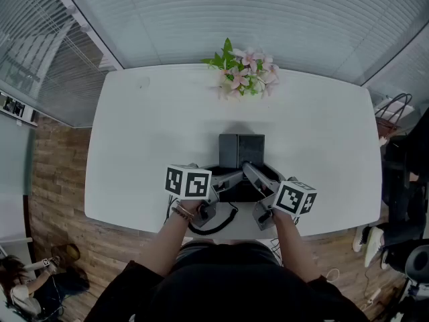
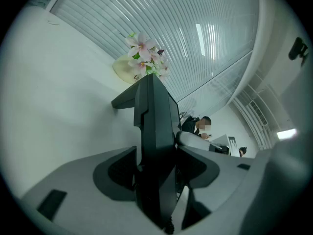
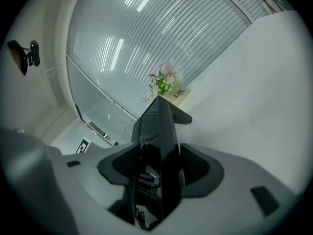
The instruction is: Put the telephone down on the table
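Holding pink flowers (image 1: 244,71), pale pot (image 3: 180,93) stands on table (image 1: 134,146) beyond telephone (image 1: 241,151).

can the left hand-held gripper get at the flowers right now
Probably not. The left hand-held gripper is shut on the telephone at the near edge of the table, and the flowers stand at the far edge beyond it. The table between looks bare, but it must let go first.

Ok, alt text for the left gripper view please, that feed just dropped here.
The left gripper has its two grey jaws clamped on a black telephone, seen edge-on and running away from the camera, with the white table at its left. Past its far end stand pink flowers in front of slatted blinds.
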A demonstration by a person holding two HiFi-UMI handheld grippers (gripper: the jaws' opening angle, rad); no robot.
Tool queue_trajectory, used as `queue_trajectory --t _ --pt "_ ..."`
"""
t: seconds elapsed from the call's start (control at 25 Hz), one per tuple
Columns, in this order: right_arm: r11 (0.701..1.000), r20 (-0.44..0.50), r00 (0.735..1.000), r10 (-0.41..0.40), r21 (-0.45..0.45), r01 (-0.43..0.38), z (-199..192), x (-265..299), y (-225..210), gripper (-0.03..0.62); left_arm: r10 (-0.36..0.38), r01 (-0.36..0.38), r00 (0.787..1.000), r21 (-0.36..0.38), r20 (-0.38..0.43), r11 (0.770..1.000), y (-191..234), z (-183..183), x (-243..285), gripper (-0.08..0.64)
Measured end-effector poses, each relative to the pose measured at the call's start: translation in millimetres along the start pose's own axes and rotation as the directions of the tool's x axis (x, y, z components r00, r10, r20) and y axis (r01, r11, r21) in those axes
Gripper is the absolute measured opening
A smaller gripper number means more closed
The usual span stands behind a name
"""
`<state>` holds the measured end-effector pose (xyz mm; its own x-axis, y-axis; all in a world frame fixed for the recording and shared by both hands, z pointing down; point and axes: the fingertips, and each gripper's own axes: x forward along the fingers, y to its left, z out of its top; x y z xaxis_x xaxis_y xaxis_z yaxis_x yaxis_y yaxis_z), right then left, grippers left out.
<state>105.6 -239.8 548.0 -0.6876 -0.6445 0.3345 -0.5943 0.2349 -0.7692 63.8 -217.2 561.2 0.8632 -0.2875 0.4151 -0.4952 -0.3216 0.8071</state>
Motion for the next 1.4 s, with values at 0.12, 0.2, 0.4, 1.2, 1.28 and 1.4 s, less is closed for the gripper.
queue_trajectory --t 0.12,0.2,0.4,1.2,1.28,1.4 --pt "1.000 -0.004 1.000 -0.003 0.005 0.003 -1 0 -1 0.245 0.010 -0.010 1.000 0.004 -0.004 1.000 1 -1 1 0.264" --pt "1.000 -0.005 1.000 -0.010 0.008 0.010 -1 0 -1 0.247 0.023 -0.023 1.000 0.013 -0.013 1.000 2 -3 2 0.269" --pt "0.999 -0.011 0.999 -0.036 -0.020 0.036 -3 1 0 0.250 0.082 -0.079 0.996 0.080 -0.034 0.994 5 -4 2 0.295" --pt "0.984 0.029 0.996 -0.089 -0.150 0.093 9 -12 -1 0.227 0.168 -0.195 0.976 0.219 0.137 0.956 3 20 -21 0.333" --pt "0.981 0.043 0.995 -0.089 -0.166 0.095 14 -14 3 0.227 0.174 -0.208 0.972 0.233 0.159 0.950 0 26 -26 0.333" --pt "0.973 0.061 0.994 -0.089 -0.210 0.100 20 -14 10 0.227 0.187 -0.233 0.965 0.266 0.184 0.935 -4 33 -33 0.333"
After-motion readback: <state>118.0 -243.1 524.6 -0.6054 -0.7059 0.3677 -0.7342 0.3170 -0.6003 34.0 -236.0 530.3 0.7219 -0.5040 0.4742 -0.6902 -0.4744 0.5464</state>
